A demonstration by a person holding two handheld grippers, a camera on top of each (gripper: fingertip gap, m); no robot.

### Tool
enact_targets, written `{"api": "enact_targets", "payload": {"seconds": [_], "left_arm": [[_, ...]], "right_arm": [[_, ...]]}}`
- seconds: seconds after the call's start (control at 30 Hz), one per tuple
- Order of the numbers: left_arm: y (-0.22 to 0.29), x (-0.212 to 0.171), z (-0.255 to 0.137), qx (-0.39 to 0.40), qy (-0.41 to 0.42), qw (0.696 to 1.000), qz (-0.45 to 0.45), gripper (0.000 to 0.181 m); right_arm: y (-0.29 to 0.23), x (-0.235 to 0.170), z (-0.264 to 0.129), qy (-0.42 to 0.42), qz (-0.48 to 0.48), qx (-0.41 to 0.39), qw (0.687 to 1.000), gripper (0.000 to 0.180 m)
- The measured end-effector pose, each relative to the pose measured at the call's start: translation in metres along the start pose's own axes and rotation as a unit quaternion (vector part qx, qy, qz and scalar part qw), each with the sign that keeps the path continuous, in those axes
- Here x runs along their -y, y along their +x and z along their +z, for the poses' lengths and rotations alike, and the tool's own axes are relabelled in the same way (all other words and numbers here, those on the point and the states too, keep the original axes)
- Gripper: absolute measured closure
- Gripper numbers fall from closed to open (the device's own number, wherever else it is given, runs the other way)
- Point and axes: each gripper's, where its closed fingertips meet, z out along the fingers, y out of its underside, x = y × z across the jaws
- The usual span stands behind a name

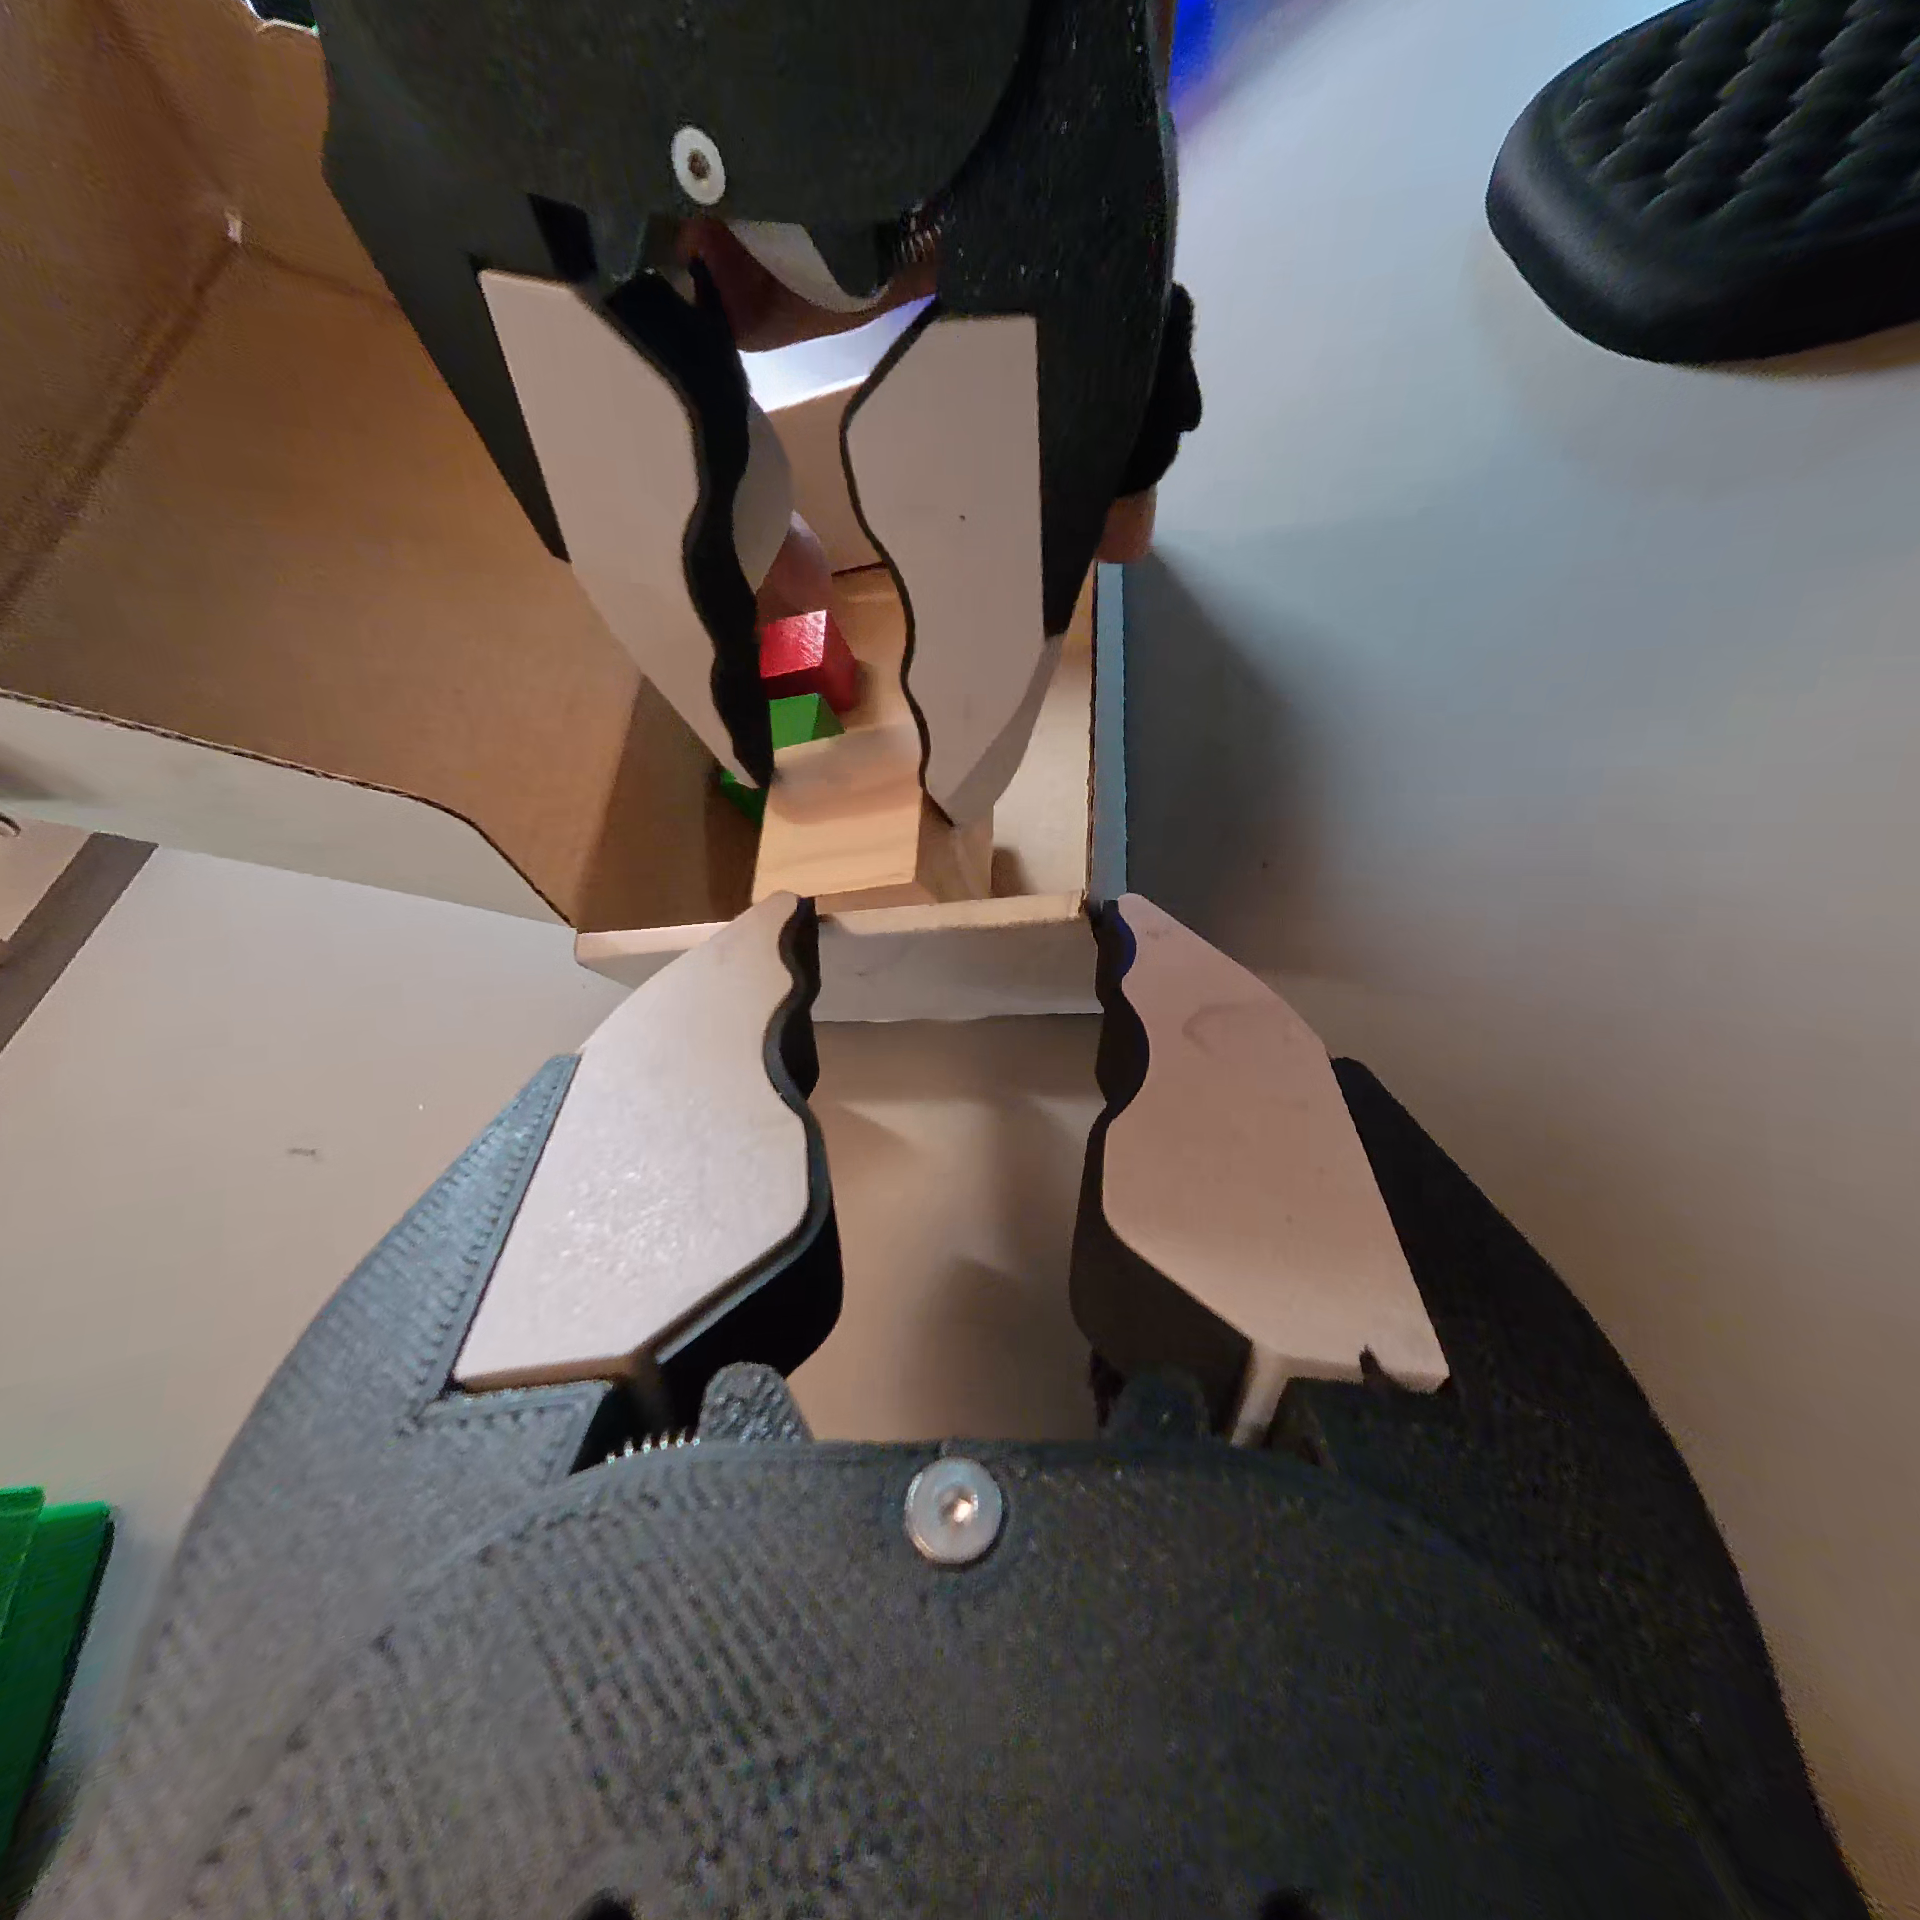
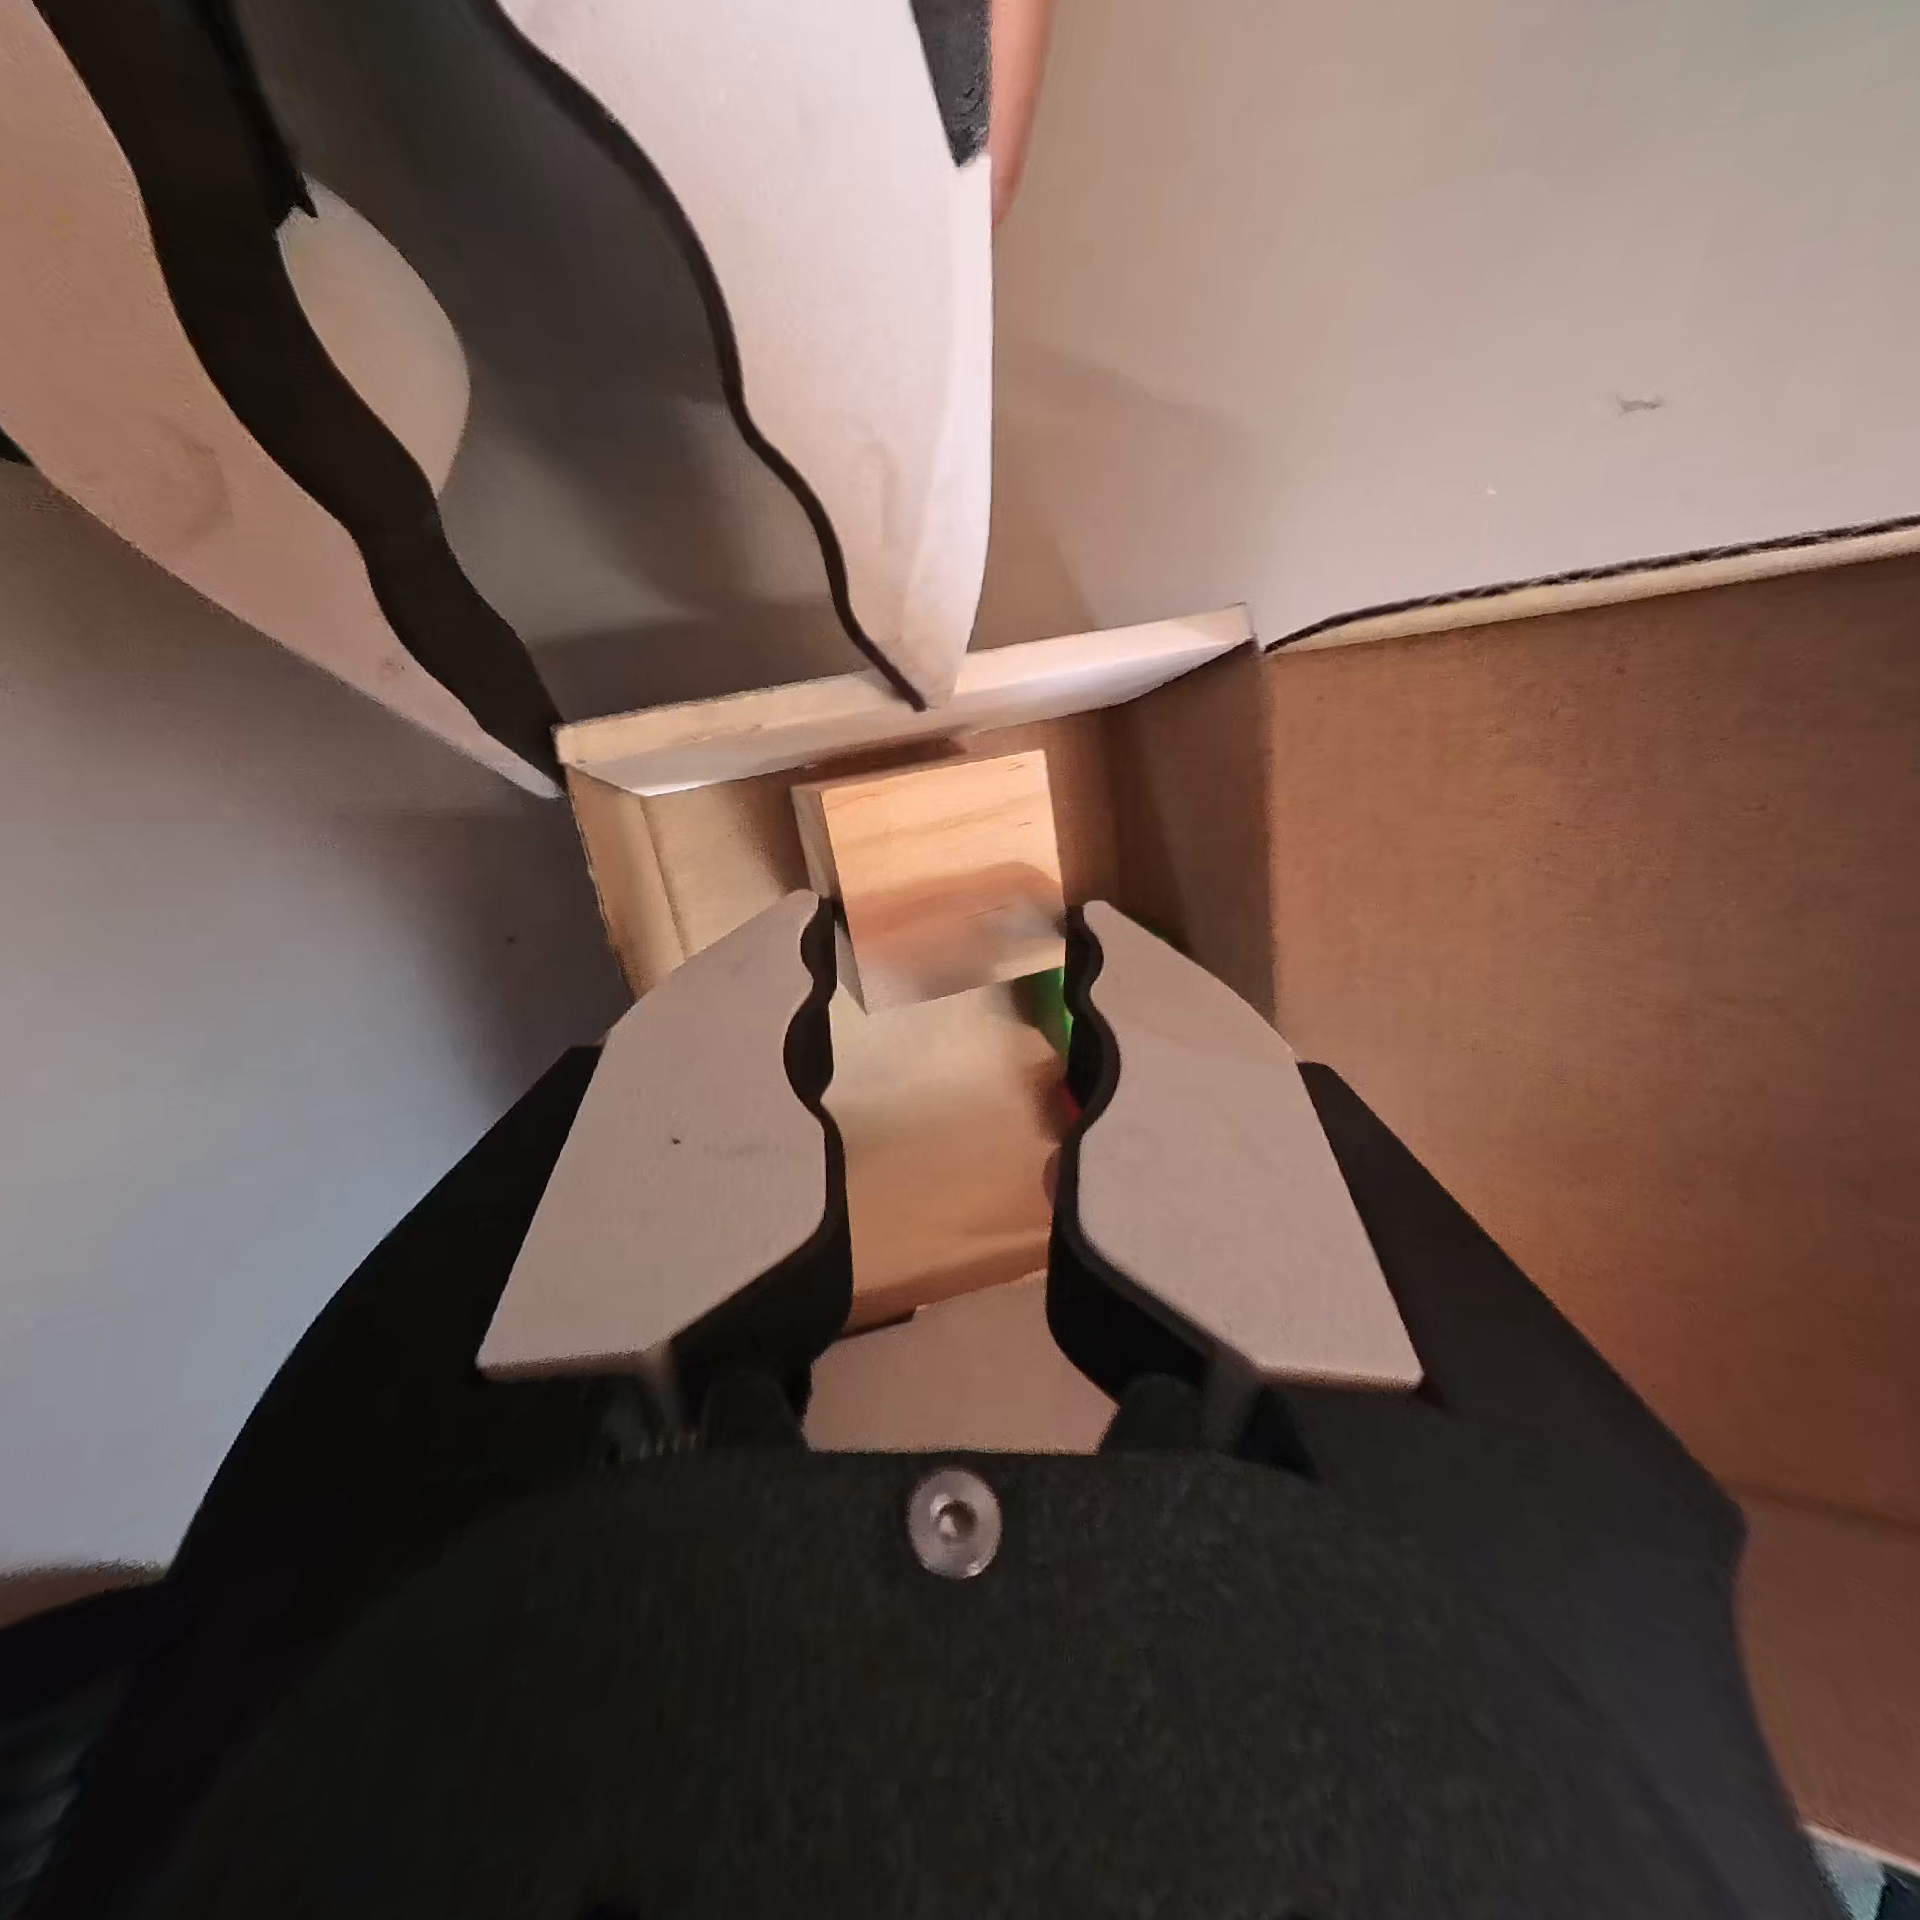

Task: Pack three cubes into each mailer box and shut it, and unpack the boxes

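A mailer box, white outside and brown inside, lies open on the white table; its short end wall faces my left gripper. My left gripper is open, with its fingertips set on that wall near a corner. My right gripper reaches down into the box and is shut on a natural wood cube, which also shows in the left wrist view. A red cube and a green cube lie in the box behind it. In the right wrist view they are mostly hidden.
The box's open lid stands wide beside the tray. A black mesh pad sits at the far right of the table. A green object lies at the near left. A gloved hand holds the right gripper.
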Motion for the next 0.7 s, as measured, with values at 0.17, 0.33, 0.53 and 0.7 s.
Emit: {"api": "enact_targets", "payload": {"seconds": [0.17,0.33,0.53,0.7], "left_arm": [[0.000,0.000,0.000,0.000,0.001,1.000,0.002,0.130],[-0.001,0.000,0.000,0.001,0.002,1.000,0.002,0.130],[-0.011,-0.004,0.001,0.015,0.002,1.000,-0.002,0.131],[-0.015,-0.005,0.002,0.022,0.003,1.000,0.000,0.131]], "right_arm": [[0.007,0.003,0.001,-0.003,-0.016,-0.001,1.000,0.125],[0.000,-0.004,0.012,-0.050,-0.025,0.042,0.998,0.133],[0.017,0.007,0.005,-0.015,-0.016,0.007,1.000,0.136],[0.024,0.008,-0.012,0.012,0.003,-0.016,1.000,0.136]]}}
